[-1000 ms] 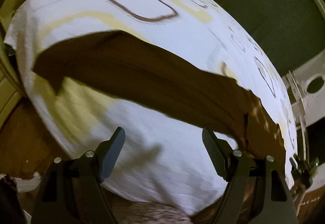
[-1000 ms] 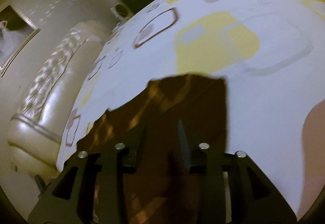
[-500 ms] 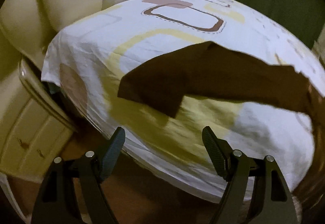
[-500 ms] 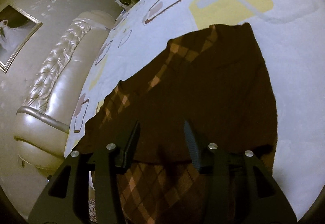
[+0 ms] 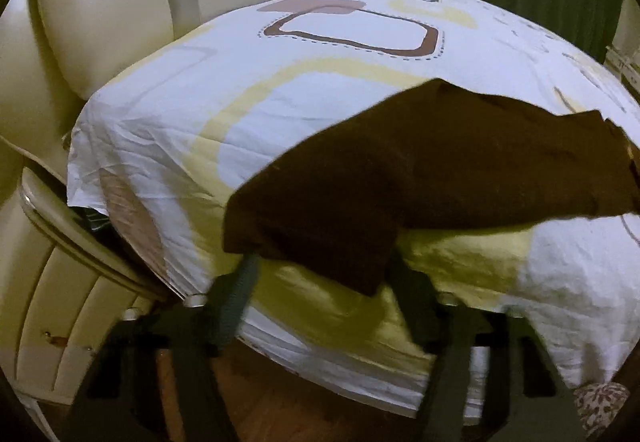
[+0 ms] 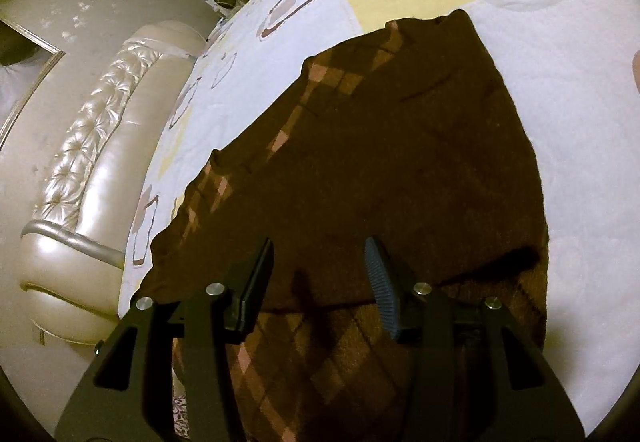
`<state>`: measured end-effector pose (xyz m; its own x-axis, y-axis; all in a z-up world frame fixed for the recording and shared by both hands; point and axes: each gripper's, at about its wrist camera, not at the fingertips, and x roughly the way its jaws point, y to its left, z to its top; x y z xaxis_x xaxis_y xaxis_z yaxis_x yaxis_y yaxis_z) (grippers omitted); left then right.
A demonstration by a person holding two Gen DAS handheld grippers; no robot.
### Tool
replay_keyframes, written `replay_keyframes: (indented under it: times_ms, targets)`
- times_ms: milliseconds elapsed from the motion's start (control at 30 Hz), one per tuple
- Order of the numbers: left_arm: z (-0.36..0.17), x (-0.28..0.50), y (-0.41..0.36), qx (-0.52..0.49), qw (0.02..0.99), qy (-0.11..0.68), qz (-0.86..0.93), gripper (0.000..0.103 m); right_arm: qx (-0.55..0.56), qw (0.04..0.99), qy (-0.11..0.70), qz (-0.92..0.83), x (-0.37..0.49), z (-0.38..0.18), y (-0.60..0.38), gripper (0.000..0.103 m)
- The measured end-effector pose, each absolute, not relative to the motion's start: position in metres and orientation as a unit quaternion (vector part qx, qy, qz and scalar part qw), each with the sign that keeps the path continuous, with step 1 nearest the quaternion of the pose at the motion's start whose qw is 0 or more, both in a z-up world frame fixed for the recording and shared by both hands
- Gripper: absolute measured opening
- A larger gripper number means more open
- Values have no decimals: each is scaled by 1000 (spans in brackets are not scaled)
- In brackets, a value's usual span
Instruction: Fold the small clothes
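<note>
Since half a second ago, the left hand-held gripper (image 5: 320,274) has come in over the near edge of the bed (image 5: 160,129), and the sleeve end of the brown garment (image 5: 440,169), which then lay well ahead of its fingers, now drapes over both fingertips at lower centre of the left wrist view. Its jaws are closing with that sleeve cloth between them; the cloth hides the pads, so I cannot tell whether they press on it yet. The rest of the garment runs off to the right edge of that frame, across the white sheet with its yellow and brown squares.

In the right wrist view the garment has slid a little nearer and fills more of the frame than before. The right hand-held gripper (image 6: 320,282) hovers at lower centre with its fingers spread and opening, nothing pinched; the brown garment (image 6: 400,161) lies flat on the bed directly beneath and ahead of it, its checked side showing along the left edge and at the bottom.
</note>
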<state>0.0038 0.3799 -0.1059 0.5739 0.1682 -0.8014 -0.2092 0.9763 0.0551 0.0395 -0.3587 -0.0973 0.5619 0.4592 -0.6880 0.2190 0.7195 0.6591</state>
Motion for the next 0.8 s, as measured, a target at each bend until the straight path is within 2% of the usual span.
replay_keyframes:
  times_ms: [133,267,300,333,367,533,800]
  targets:
    - [-107,3,384,-4,882,459,106,48,367,805,461,74,39,-98,-358,50]
    - [-100,1,383,-7,884,459,89,28,366,805,461,73,39,-98,-358,51]
    - [-98,1,382,-7,883,461,84,22,367,805,461,73,39,-98,-358,51]
    - [-97,2,382,-12,882,467,66,8,367,805,461,73,39,-98,-358,51]
    - [-96,4,382,-17,878,475,52,5,367,805,461,73,39,-98,-358,51]
    - [-77,4,376,-63,870,489,-14,4,369,805,460,71,39,-97,-358,51]
    - [-5,6,349,-167,857,469,-132,4,369,812,446,76,37,-88,-361,51]
